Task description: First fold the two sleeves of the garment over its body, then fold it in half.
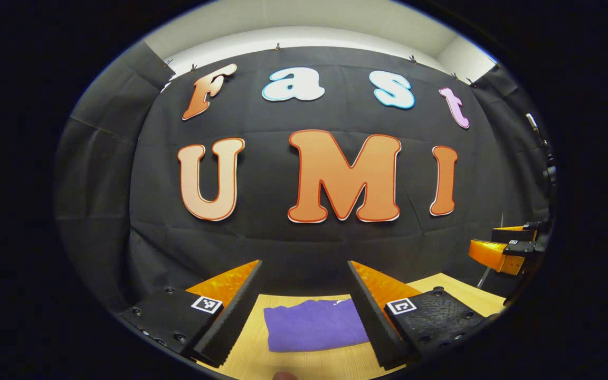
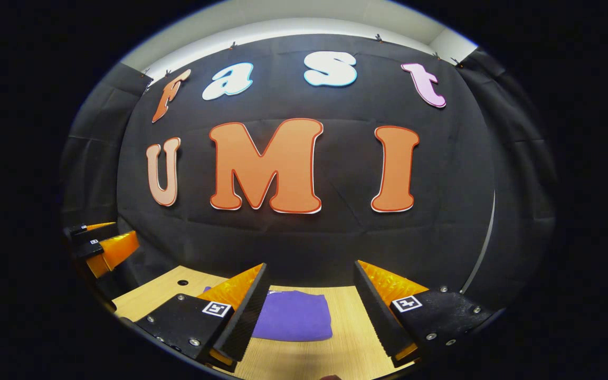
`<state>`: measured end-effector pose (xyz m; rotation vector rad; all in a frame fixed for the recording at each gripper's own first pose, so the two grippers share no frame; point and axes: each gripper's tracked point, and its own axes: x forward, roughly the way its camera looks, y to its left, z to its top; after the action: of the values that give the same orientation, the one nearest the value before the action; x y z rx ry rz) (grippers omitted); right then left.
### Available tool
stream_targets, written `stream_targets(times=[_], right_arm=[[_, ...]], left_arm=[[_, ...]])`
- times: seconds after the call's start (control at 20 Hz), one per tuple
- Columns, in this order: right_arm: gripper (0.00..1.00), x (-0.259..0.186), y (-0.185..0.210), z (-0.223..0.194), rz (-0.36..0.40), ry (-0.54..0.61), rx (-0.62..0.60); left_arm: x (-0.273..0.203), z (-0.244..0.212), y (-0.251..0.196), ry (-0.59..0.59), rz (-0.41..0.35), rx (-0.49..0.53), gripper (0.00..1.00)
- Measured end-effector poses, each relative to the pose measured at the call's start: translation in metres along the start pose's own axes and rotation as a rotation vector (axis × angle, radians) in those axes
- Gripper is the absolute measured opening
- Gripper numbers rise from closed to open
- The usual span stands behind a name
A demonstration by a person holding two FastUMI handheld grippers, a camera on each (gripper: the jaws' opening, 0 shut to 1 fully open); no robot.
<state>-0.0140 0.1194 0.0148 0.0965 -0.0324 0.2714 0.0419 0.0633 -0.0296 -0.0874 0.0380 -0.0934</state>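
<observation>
Fingers of both grippers stand spread wide and hold nothing, lifted above a wooden table [image 1: 457,290] inside a booth hung with a black cloth wall [image 1: 293,243]. On the tabletop lies a purple garment [image 1: 312,324], already gathered into a compact, roughly rectangular packet with its long side running left to right across both views; no loose sleeve can be seen, so the folding looks finished or very nearly so. From the left gripper [image 1: 304,311], the garment sits straight ahead and below, framed between the open fingers. From the right gripper [image 2: 309,311], the same garment [image 2: 296,316] lies ahead but off toward its left finger, which hides part of the cloth, so the left gripper appears better lined up with it. Any further fold would mean dropping toward the near edge. Each gripper shows at the edge of the other's view, well apart from the garment. A small round hole [image 2: 183,282] marks the table's far left.
</observation>
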Motion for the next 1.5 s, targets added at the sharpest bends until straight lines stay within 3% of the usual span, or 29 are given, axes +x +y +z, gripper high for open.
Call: stream_targets(times=[0.2,0.4,1.1,1.5], right_arm=[[0.95,-0.008,0.006,-0.009,0.006,0.011,-0.017],[0.95,-0.011,0.011,-0.016,0.017,0.025,-0.008],[0.95,-0.006,0.016,-0.023,0.039,0.023,-0.035],[0.95,-0.006,0.019,-0.019,0.126,-0.005,-0.038]], left_arm=[[-0.004,-0.009,-0.016,0.004,-0.030,0.060,0.97],[-0.006,-0.017,-0.023,0.023,-0.047,0.047,0.99],[-0.003,-0.016,-0.019,0.010,-0.008,0.075,1.00],[-0.004,-0.009,-0.028,0.004,0.021,0.074,0.99]])
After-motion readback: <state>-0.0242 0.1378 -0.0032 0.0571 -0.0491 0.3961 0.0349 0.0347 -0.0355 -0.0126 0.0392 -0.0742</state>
